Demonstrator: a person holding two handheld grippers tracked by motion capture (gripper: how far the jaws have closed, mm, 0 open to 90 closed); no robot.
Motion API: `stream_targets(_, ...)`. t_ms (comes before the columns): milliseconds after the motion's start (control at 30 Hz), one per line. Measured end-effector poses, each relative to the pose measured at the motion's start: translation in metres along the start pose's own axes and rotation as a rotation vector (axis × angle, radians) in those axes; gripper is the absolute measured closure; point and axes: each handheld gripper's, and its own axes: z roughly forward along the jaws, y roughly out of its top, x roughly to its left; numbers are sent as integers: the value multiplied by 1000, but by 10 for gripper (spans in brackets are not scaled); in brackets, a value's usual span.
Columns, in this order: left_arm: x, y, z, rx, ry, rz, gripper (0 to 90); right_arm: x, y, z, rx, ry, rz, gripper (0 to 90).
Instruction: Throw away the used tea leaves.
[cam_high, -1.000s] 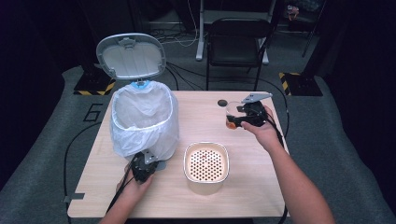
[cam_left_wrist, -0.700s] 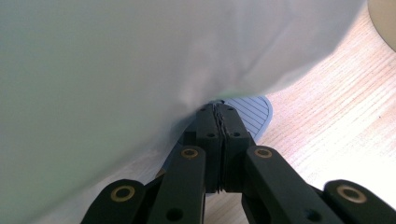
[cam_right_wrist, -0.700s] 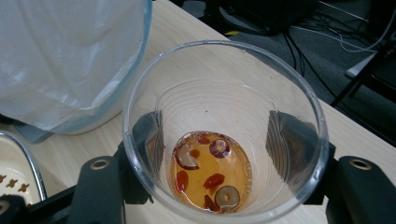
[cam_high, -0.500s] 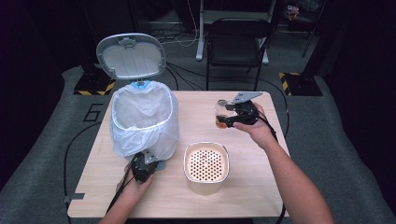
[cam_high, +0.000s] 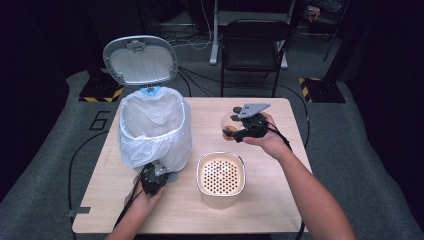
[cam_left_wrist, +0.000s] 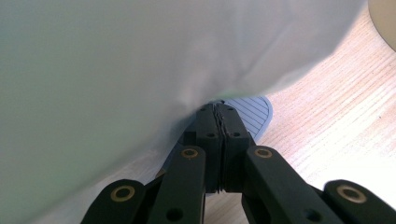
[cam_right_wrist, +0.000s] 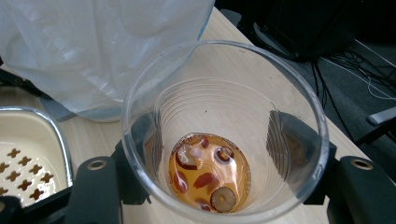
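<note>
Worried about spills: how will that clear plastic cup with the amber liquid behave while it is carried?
The clear plastic cup looks thin-walled, so it probably flexes under the right gripper jaws. Liquid fills just the bottom, so it is likely light, and a slight tilt should not spill it.

Clear plastic cup (cam_right_wrist: 219, 135), ribbed lower wall, upright, w/ a shallow pool of amber liquid and red-brown fruit bits at the bottom; it sits above the desk (cam_high: 295, 200) right of centre, clamped at both sides. Pedal bin (cam_high: 155, 132) stands upright at desk's left, lid (cam_high: 141, 59) flipped up, white liner bag (cam_left_wrist: 140, 60) draped over rim and down the sides. Its grey ribbed pedal (cam_left_wrist: 254, 112) pokes out at the base, near the front edge.
</note>
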Motion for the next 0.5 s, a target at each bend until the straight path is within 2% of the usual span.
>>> stream_targets(100,0,0,0,0,1,1,885,2,1,0,3,1,-17,363)
stream_targets(133,0,0,0,0,1,1,885,4,2,-1,-1,0,-39,363)
stream_targets(233,0,0,0,0,1,1,885,6,2,-2,-7,7,-42,363)
stream_targets(333,0,0,0,4,-1,3,885,8,3,-3,-42,12,-63,364)
stream_targets(400,0,0,0,1,-1,0,885,11,2,-5,-89,29,-64,364)
stream_targets(500,0,0,0,2,-2,1,885,13,2,-7,-108,35,-68,363)
